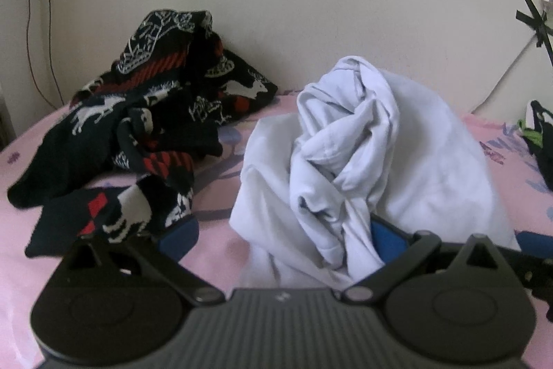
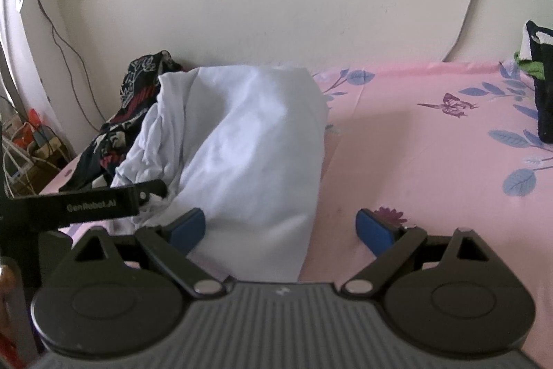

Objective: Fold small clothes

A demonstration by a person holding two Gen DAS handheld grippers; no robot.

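The crumpled pale-blue cotton garment (image 1: 345, 161), heaped on the bed between both tongs, looks light and limp, best pinched at a hem; left tongs (image 1: 283, 237) and right tongs (image 2: 281, 227) both gape, released

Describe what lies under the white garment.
The pink sheet shows around the white garment; the patterned garment lies beside it. Anything beneath the heap is covered.

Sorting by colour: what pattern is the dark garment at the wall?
Black garment with white reindeer and red stripes; left wrist view.
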